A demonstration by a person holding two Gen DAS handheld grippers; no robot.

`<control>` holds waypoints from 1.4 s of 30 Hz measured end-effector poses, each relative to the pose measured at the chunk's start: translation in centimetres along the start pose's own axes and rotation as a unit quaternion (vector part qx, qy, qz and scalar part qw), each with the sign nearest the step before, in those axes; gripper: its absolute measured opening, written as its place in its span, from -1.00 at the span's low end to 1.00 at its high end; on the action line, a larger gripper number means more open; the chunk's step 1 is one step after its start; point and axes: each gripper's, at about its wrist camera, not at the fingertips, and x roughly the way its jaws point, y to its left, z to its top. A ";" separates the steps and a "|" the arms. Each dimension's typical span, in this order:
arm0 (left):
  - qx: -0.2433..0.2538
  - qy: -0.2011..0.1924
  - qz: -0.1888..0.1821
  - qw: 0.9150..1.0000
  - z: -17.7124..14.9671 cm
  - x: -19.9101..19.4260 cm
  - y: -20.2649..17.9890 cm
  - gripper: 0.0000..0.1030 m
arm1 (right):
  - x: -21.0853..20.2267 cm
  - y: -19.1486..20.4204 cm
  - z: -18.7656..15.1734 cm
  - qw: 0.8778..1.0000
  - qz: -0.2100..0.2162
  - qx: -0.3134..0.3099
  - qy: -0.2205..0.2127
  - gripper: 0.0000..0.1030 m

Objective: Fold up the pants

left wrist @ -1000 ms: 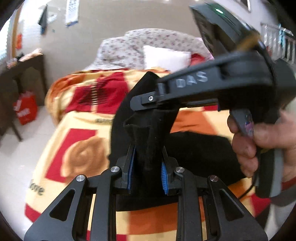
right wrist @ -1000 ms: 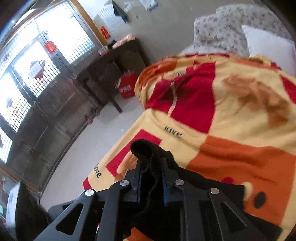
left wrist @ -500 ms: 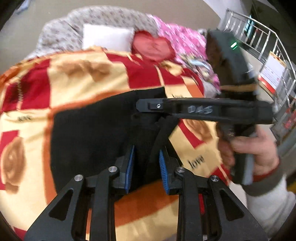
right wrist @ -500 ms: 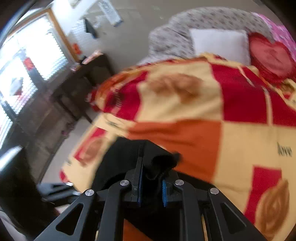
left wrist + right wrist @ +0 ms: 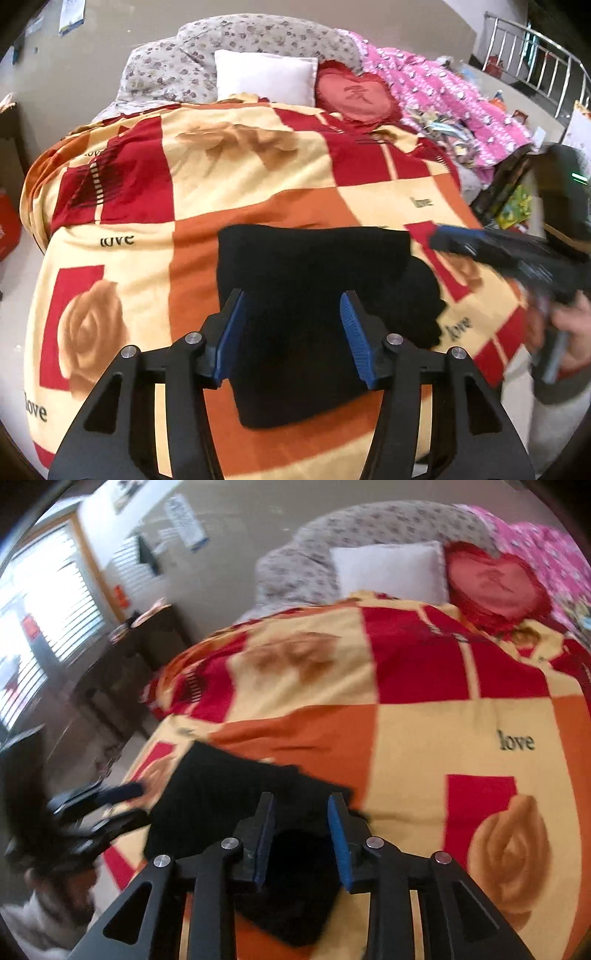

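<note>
The black pants (image 5: 303, 280) lie folded in a flat block on the checked red, orange and cream blanket (image 5: 229, 177). My left gripper (image 5: 291, 317) hovers over their near half. Its jaws are opening, the blue pads (image 5: 231, 332) stand wide apart and press on nothing. My right gripper (image 5: 301, 816) is over the pants (image 5: 221, 794) near their right end. Its jaws are opening too, with dark cloth lying below the gap and no grip on it. The left wrist view shows the right gripper (image 5: 491, 247) blurred at the right, held by a hand (image 5: 565, 325).
A white pillow (image 5: 266, 75), a red heart cushion (image 5: 356, 96) and a pink quilt (image 5: 443, 99) lie at the head of the bed. A dark table (image 5: 147, 638) stands left of the bed by the windows. A metal railing (image 5: 543, 85) is at far right.
Both grippers held bunched black cloth between shut pads; both have let go and opened. The pants now lie flat and folded, and the right gripper has drawn off to the right.
</note>
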 end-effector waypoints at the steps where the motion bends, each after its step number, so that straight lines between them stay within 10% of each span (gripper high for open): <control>1: 0.001 0.004 0.005 1.000 0.0 0.6 0.0 0.02 | 0.4 0.7 -0.5 1.000 -0.009 -0.005 0.014 -0.26; 6: 0.009 0.022 0.028 0.999 -0.6 3.0 0.0 0.02 | 2.2 1.0 -3.3 0.999 -0.008 0.007 0.051 -0.26; 10: 0.005 0.025 0.028 0.999 -0.5 3.7 0.2 0.08 | 1.9 1.1 -4.8 0.999 -0.017 -0.007 0.039 -0.86; 21: -0.015 0.031 0.018 0.999 -0.2 4.1 0.6 0.15 | -0.8 0.5 -5.6 0.999 -0.024 -0.001 0.041 -0.89; 25: -0.017 0.032 0.021 0.999 -0.4 4.2 0.5 0.15 | -0.1 -0.5 -4.6 0.998 0.019 0.046 0.024 -0.06; 28: -0.011 0.032 0.024 0.999 -0.5 4.2 0.3 0.15 | 1.7 -0.8 -4.3 0.997 0.040 0.057 0.029 -0.06; 33: -0.012 0.035 0.027 0.999 -0.4 4.4 0.3 0.20 | 1.1 0.2 -4.4 0.999 0.030 0.030 0.002 -0.85; 42: -0.014 0.035 0.025 0.999 -0.4 4.6 0.3 0.25 | 1.8 -0.2 -6.6 0.998 -0.022 0.004 0.056 -0.93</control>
